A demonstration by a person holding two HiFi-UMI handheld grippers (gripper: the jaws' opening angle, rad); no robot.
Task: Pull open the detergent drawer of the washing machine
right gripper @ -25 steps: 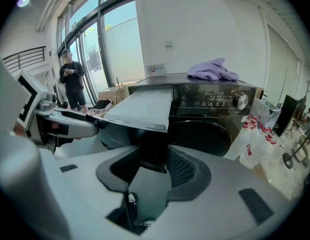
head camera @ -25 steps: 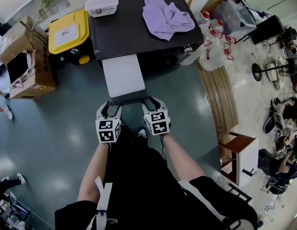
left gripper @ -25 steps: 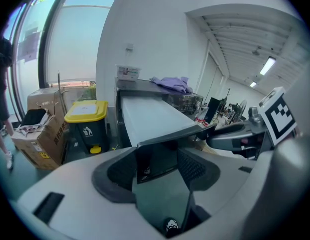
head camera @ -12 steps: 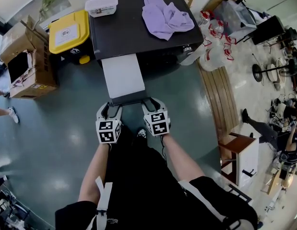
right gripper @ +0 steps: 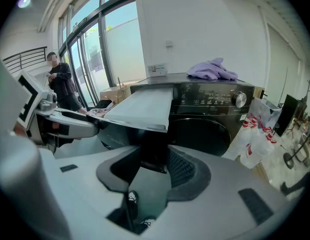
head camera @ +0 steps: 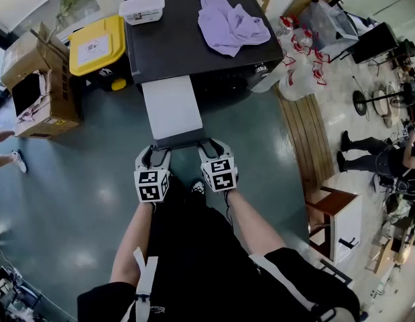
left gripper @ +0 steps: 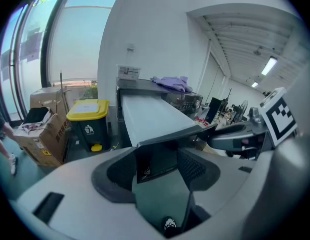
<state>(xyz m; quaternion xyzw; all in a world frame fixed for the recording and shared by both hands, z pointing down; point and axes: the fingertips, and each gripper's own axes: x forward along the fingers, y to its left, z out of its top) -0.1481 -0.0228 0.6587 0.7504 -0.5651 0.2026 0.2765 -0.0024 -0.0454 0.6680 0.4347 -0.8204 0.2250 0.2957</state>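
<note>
The black washing machine (head camera: 194, 52) has its long white-topped detergent drawer (head camera: 172, 109) pulled far out toward me. My left gripper (head camera: 153, 154) is shut on the left end of the drawer's dark front panel (head camera: 180, 139). My right gripper (head camera: 210, 149) is shut on that panel's right end. In the left gripper view the panel (left gripper: 157, 156) fills the gap between the pads. The right gripper view has the drawer's corner (right gripper: 155, 149) between the pads, and behind it the machine's door and control panel (right gripper: 210, 114).
A purple cloth (head camera: 230, 22) and a white box (head camera: 141, 8) lie on the machine. A yellow-lidded bin (head camera: 94, 45) and cardboard boxes (head camera: 36, 79) stand left of it. On its right are plastic bags (head camera: 301, 66), wooden planks (head camera: 304, 139) and a small cabinet (head camera: 334, 220). A person (right gripper: 62, 86) stands by the window.
Both grippers and the drawer have kept still. Only people at the room's edges have shifted.
</note>
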